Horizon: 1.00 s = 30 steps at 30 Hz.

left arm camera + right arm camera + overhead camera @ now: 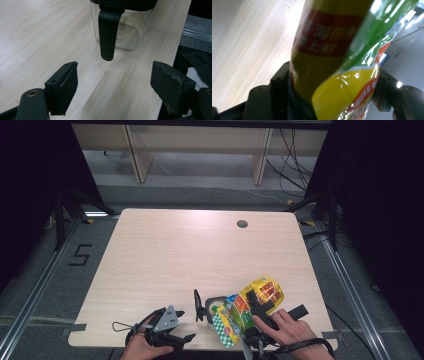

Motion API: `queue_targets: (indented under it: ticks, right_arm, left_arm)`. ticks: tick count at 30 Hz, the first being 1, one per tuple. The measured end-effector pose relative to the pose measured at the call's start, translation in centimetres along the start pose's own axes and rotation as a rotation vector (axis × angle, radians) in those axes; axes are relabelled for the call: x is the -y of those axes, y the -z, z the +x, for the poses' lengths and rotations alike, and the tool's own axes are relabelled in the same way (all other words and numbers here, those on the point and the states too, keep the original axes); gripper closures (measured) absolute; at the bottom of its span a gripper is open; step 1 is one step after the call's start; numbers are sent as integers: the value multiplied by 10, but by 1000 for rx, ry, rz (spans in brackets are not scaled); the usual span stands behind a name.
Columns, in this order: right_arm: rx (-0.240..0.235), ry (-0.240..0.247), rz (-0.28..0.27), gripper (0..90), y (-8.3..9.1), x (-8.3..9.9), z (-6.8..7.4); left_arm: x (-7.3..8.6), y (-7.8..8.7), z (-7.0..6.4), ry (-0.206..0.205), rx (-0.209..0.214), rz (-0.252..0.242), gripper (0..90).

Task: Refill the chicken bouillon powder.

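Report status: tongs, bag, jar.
Right tongs shut on the snack bag, tilted over the glass jar. Left tongs open, short of the jar's black handle. Nothing in between.

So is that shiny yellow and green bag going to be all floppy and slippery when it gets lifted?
Probably floppy: the bag is thin glossy film that creases and bulges between the jaws of the right gripper. It may be slippery too, since the film shines with glare. It looks puffy, so likely light for its size, though what is inside cannot be seen.

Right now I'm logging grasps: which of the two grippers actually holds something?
The right gripper: its fingers clamp the yellow-green snack bag. The left gripper is open, fingers apart before the glass jar.
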State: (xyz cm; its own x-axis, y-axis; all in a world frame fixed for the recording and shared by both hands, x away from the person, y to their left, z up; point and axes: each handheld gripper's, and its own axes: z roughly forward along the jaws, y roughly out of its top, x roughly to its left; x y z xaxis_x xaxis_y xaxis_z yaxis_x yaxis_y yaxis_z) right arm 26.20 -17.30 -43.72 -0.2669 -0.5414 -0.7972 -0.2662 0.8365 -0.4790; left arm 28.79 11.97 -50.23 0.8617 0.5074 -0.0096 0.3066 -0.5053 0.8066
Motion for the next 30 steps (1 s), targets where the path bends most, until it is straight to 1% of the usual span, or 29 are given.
queue_targets:
  ticks: [3, 4, 5, 6, 9, 10, 11, 12, 13, 14, 15, 17, 18, 19, 20, 24, 25, 26, 27, 30]
  right_arm:
    - [-5, -1, -2, 327, 0, 0, -1]
    - [-8, 32, -24, 327, -1, -1, -4]
    - [-8, 32, -24, 327, -1, -1, -4]
    - [3, 9, -31, 327, -2, -2, -3]
    - [0, 7, -31, 326, -2, -2, -2]
    - [-19, 7, -30, 327, -1, -2, -3]
    - [-19, 7, -30, 327, -1, -2, -3]
    - [-5, -3, -7, 327, 0, -1, -1]
    - [-5, -3, -7, 327, 0, -1, -1]
    - [-10, -14, -11, 327, -1, 0, 0]
    - [-22, -27, -16, 327, -1, 0, 1]
    - [-4, -36, -16, 327, -1, -1, 2]
    - [2, -33, -17, 327, -1, 0, 2]
    - [0, -35, -17, 327, -1, 0, 2]
    - [1, -10, -14, 327, -1, 1, 1]
    - [3, -5, -18, 327, -1, 1, 1]
    - [8, 25, -36, 327, -2, 1, -2]
    - [-3, -36, -21, 327, 0, 1, 2]
    - [3, -28, -24, 327, 0, 1, 2]
    - [2, -31, -19, 327, 1, 1, 2]
  left_arm:
    - [0, 0, 0, 0, -1, 0, 217]
    - [0, 0, 0, 0, 0, -1, 217]
    - [0, 0, 0, 0, 0, -1, 217]
    - [0, -1, -1, 9, 1, -9, 217]
    - [0, 0, -1, 8, 1, -9, 217]
    - [0, 0, -1, 9, 2, -8, 217]
    - [0, 0, -1, 9, 2, -8, 217]
    - [0, 0, 0, 4, 1, -4, 217]
    - [0, 0, 0, 4, 1, -4, 217]
    - [0, 0, 1, -15, -3, 6, 217]
    - [0, -1, -1, 2, 1, -8, 217]
    - [0, -1, -1, 6, 2, -8, 217]
    - [0, -1, -1, 8, 1, -10, 217]
    - [0, 0, -1, 7, 0, -10, 217]
    - [0, 0, 0, -1, -2, -5, 217]
    - [0, 0, 0, 0, 2, -11, 217]
    - [0, 0, 0, 1, 2, -11, 217]
    - [0, 0, 0, 2, 2, -11, 218]
    - [0, 0, 0, 2, 2, -11, 218]
    - [0, 0, 0, 1, 1, -12, 217]
